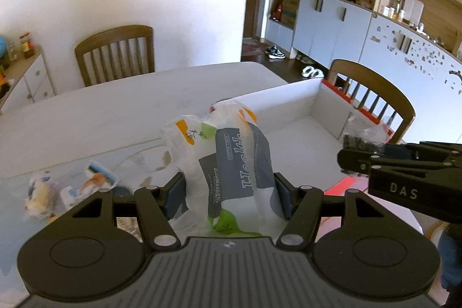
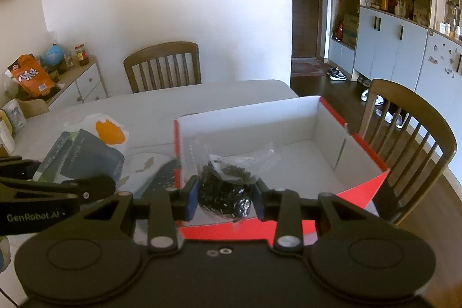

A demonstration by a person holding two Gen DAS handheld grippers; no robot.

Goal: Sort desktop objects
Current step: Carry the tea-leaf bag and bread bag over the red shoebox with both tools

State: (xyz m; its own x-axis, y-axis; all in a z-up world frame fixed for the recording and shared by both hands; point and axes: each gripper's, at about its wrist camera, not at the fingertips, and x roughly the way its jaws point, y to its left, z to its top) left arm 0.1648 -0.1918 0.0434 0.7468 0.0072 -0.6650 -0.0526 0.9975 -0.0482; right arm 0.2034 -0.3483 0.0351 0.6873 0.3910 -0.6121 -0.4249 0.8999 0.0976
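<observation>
right gripper [image 2: 226, 199] clenched on a clear bag of small black bits [image 2: 223, 186], hanging over the near wall of the red-sided cardboard box [image 2: 361, 184], which lies straight ahead. left gripper [image 1: 229, 194] grips a tissue pack [image 1: 231, 163], box fwd-right, farther off. white table [image 1: 115, 111], chairs, cabinets beyond.

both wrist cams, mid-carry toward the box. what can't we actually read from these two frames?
- Loose items on the table, left wrist view: motion-blurred, so their kind is unclear.
- Tissue pack in the left gripper: crumpled wrap hides most print.
- Clear bag of small black pieces in the right gripper: pieces too small to identify.
- Box: near floor hidden behind the right gripper and bag, right wrist view.
</observation>
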